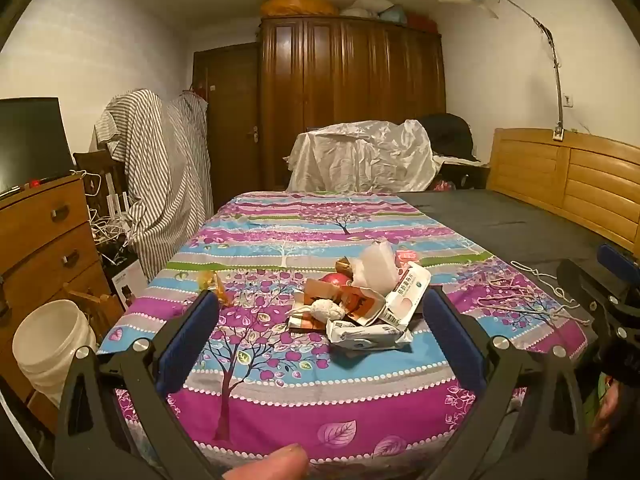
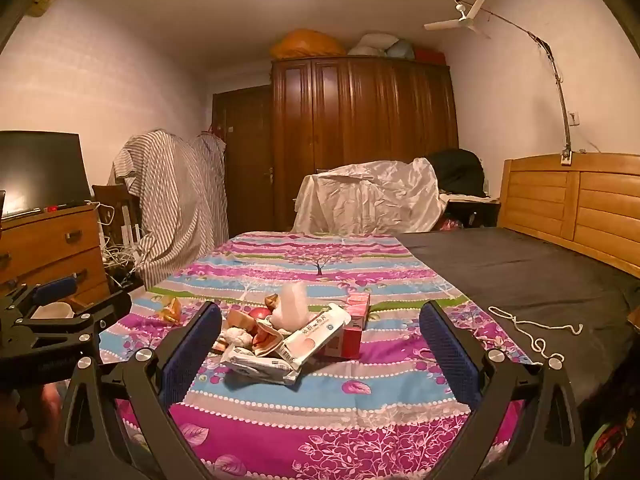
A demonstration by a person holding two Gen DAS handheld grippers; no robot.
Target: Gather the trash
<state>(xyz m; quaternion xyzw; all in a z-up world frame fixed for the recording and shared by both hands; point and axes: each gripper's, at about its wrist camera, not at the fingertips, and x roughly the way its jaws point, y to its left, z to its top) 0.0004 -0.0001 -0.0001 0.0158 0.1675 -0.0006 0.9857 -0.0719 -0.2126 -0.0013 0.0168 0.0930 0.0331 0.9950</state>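
A pile of trash (image 1: 360, 300) lies on the flowered bedspread (image 1: 320, 380): white wrappers, a crumpled tissue, torn orange-and-white packaging, a red round fruit and a clear plastic bag. The right wrist view shows the same pile (image 2: 288, 332) with a red box (image 2: 354, 326) behind it. A small yellow wrapper (image 1: 212, 282) lies apart to the left, also in the right wrist view (image 2: 171, 309). My left gripper (image 1: 320, 328) is open and empty, just short of the pile. My right gripper (image 2: 320, 340) is open and empty, framing the pile.
A white bucket (image 1: 52, 344) stands on the floor left of the bed beside a wooden dresser (image 1: 44, 232). A white cord (image 2: 532, 332) lies on the dark sheet at right. A wooden headboard (image 2: 580, 200) runs along the right.
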